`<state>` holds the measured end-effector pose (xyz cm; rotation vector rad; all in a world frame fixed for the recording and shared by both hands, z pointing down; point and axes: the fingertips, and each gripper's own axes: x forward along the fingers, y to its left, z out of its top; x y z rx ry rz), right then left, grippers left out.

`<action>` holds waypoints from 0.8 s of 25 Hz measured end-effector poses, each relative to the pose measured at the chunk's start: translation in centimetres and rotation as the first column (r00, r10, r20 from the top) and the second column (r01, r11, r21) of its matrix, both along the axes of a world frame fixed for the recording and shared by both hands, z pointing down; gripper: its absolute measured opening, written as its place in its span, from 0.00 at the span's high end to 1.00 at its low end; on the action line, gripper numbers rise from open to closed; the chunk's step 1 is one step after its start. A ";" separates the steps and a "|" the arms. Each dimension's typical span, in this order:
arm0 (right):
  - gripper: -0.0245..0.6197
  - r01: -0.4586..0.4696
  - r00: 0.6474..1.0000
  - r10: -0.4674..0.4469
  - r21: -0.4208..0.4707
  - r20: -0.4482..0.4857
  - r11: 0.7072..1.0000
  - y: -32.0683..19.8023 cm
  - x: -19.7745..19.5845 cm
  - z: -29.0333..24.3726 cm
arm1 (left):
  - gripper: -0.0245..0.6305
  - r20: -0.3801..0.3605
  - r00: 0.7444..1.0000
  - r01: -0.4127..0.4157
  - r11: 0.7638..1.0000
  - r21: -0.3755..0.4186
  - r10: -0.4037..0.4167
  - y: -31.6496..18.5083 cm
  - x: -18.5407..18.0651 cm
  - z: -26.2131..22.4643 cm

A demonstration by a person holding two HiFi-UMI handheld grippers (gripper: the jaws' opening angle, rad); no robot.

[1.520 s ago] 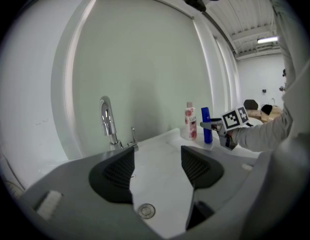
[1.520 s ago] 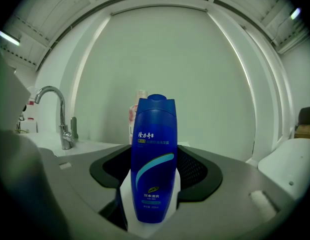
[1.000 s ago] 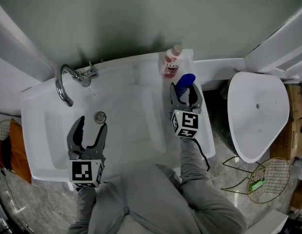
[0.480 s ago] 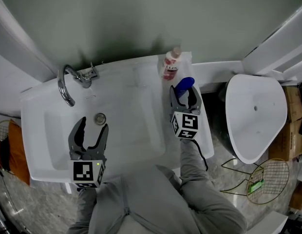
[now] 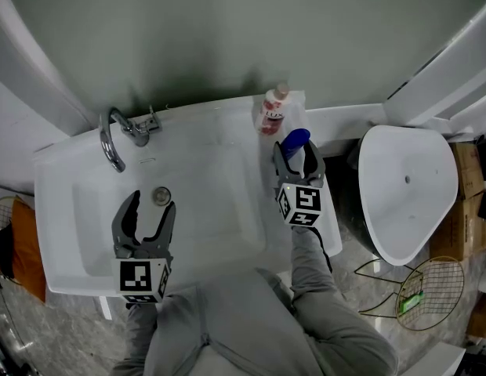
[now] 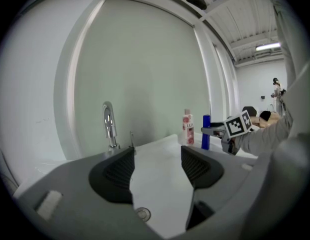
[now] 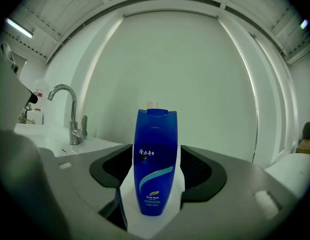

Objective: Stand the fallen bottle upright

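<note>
On the sink's right ledge, toward the far wall: blue bottle upright, cap up, base flat on the white surface. Gripped by right tool, pads pressed on both sides of the lower body, label turned toward that tool's camera. Held level, aimed at the far wall.

Just beyond, at the far right corner of the ledge: pink bottle, also upright, pale cap on top. Near the blue one, a small gap between them in the left tool's view.

Over the near left part of the basin: left tool, jaws wide apart, nothing between them. Only bare basin and the round drain showing through the gap. Tipped slightly down, pointing toward the far wall.

At the far left of the rim: chrome tap, spout arching out over the basin, small lever just right of its base.

At the near edge: grey sleeves running back from both tools.

Right of the sink, lower down: white rounded fixture, well apart from the bottles. Near it on the floor: wire rack.
</note>
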<state>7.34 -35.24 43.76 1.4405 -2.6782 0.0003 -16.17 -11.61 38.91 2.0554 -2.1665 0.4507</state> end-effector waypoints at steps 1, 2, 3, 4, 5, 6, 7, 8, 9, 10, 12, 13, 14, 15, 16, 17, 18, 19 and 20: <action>0.53 -0.003 1.000 0.003 0.002 0.000 1.000 0.2 0.2 -0.2 | 0.44 -0.002 1.000 0.001 1.000 0.005 -0.001 0.2 0.0 -0.1; 0.53 -0.006 1.000 0.006 0.004 0.002 1.000 0.4 0.3 -0.4 | 0.44 -0.008 1.000 0.005 1.000 0.008 -0.005 0.3 -0.1 -0.3; 0.53 -0.009 1.000 0.009 0.006 0.007 1.000 0.6 0.5 -0.7 | 0.44 -0.015 1.000 0.009 1.000 0.012 -0.009 0.5 0.0 -0.6; 0.53 -0.012 1.000 0.011 0.008 0.014 1.000 1.0 0.7 -1.1 | 0.44 -0.018 1.000 0.011 1.000 0.020 -0.010 0.6 0.0 -1.0; 0.53 -0.013 1.000 0.013 0.009 0.023 1.000 1.4 1.0 -1.4 | 0.44 -0.018 1.000 0.011 0.999 0.033 -0.010 0.7 -0.1 -1.3; 0.53 -0.014 0.999 0.014 0.009 0.032 1.000 1.8 1.3 -1.8 | 0.44 -0.017 1.000 0.010 0.999 0.048 -0.009 0.8 -0.1 -1.5; 0.53 -0.014 0.999 0.014 0.008 0.042 1.000 2.3 1.6 -2.1 | 0.44 -0.017 1.000 0.007 0.998 0.058 -0.006 0.9 -0.1 -1.7; 0.53 -0.014 0.998 0.014 0.007 0.053 1.000 2.8 1.9 -2.5 | 0.44 -0.020 1.000 0.005 0.998 0.065 -0.003 1.0 -0.1 -1.8; 0.53 -0.013 0.998 0.013 0.005 0.066 1.000 3.4 2.1 -2.9 | 0.44 -0.024 1.000 0.002 0.998 0.070 0.000 1.1 0.0 -1.8; 0.53 -0.012 0.997 0.012 0.003 0.081 1.000 4.0 2.4 -3.3 | 0.44 -0.030 1.000 -0.002 0.997 0.072 0.004 1.3 0.1 -1.7; 0.53 -0.007 0.994 0.007 0.002 0.108 1.000 5.3 3.0 -4.0 | 0.44 -0.042 0.999 -0.011 0.997 0.074 0.014 1.6 0.4 -1.5; 0.53 -0.004 0.993 0.004 0.002 0.120 1.000 6.0 3.2 -4.4 | 0.44 -0.047 0.999 -0.016 0.997 0.076 0.020 1.7 0.6 -1.5; 0.53 -0.001 0.991 0.001 0.002 0.132 1.000 6.7 3.5 -4.7 | 0.44 -0.052 0.998 -0.023 0.997 0.080 0.027 1.7 0.8 -1.5; 0.53 0.003 0.990 -0.003 0.002 0.143 1.000 7.4 3.6 -5.0 | 0.44 -0.056 0.998 -0.030 0.996 0.084 0.035 1.7 1.0 -1.6; 0.53 0.006 0.988 -0.007 0.003 0.152 1.000 8.0 3.8 -5.3 | 0.44 -0.061 0.997 -0.037 0.995 0.088 0.042 1.6 1.2 -1.6; 0.53 0.010 0.987 -0.011 0.005 0.161 1.000 8.7 3.9 -5.5 | 0.44 -0.064 0.997 -0.044 0.995 0.093 0.050 1.5 1.4 -1.7; 0.53 0.013 0.986 -0.014 0.005 0.168 1.000 9.3 4.0 -5.6 | 0.44 -0.067 0.996 -0.052 0.994 0.098 0.058 1.3 1.6 -1.8; 0.53 0.015 0.985 -0.015 0.004 0.174 1.000 9.9 4.2 -5.7 | 0.44 -0.070 0.995 -0.060 0.993 0.104 0.067 1.2 1.9 -1.9; 0.53 0.014 0.983 -0.014 0.002 0.181 1.000 10.5 4.5 -5.8 | 0.44 -0.071 0.994 -0.069 0.992 0.109 0.077 1.0 2.2 -2.0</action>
